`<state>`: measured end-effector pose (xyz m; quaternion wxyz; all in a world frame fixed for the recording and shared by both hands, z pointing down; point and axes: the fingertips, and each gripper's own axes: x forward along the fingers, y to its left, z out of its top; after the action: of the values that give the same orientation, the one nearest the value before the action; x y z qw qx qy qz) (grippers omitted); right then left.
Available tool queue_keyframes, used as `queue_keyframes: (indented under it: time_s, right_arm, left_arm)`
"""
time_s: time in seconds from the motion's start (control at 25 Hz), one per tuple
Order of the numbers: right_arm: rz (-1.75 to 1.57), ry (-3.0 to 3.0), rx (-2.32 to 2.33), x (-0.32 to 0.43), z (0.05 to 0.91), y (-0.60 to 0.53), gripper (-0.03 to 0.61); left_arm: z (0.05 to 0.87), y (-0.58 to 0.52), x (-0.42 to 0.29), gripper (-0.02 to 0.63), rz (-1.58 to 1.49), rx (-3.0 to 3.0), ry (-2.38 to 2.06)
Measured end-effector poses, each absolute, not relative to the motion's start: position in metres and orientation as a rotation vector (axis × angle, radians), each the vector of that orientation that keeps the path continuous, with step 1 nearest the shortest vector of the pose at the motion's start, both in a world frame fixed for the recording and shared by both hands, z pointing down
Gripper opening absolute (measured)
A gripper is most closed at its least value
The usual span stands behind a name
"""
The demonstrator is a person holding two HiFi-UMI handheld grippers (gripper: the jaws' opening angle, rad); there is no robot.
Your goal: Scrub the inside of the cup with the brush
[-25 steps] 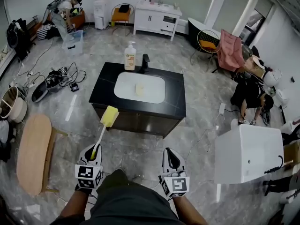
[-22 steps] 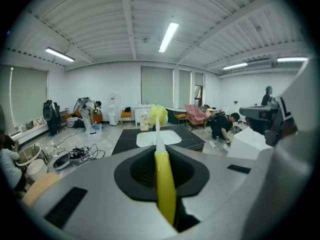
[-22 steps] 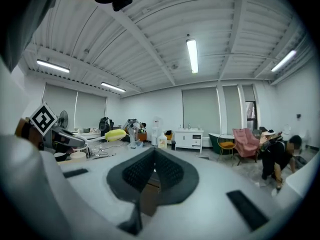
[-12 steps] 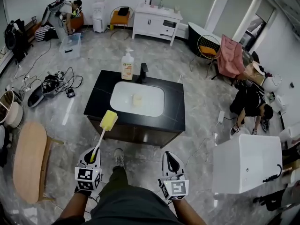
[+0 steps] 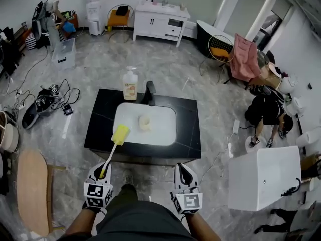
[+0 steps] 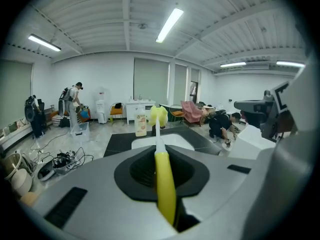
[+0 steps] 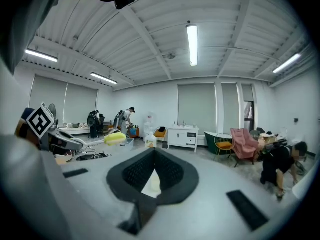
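Brush [image 5: 119, 134] clamped in left gripper [image 5: 102, 169]; right gripper [image 5: 181, 167] shut and empty.
Cup [image 5: 145, 123] is seen at 12 o'clock in sink [image 5: 161, 132]; its inside cannot be made out.

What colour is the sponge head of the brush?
The brush head is yellow, clearest in the head view.

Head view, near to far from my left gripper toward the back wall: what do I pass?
Left gripper → brush → cup → soap bottle → white cabinet
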<state>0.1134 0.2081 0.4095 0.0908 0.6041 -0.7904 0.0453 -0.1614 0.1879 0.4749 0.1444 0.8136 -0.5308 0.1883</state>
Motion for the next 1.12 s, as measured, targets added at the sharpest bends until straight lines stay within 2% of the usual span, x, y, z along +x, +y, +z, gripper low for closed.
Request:
queue_keyframes:
  time_s: [0.44, 0.84, 0.96, 1.12]
  right_arm:
    - [0.172, -2.317, 1.859, 0.079, 0.403, 0.087, 0.002]
    - [0.192, -2.365, 1.773, 0.073, 0.412, 0.043, 0.005]
    - [0.179, -2.406, 1.721, 0.077, 0.414, 0.037, 0.035]
    - [0.173, -2.464, 1.662, 0.08, 0.411, 0.028, 0.137]
  left_arm:
    - [0.47, 0.074, -0.17, 0.031, 0.567, 2.425, -1.393]
    - [0.473, 0.041, -0.17, 0.031, 0.591, 2.41, -1.414]
    - [0.473, 0.041, -0.166, 0.031, 0.591, 2.396, -1.435]
    - [0.471, 0.036, -0.159, 0.031, 0.582, 2.385, -1.457]
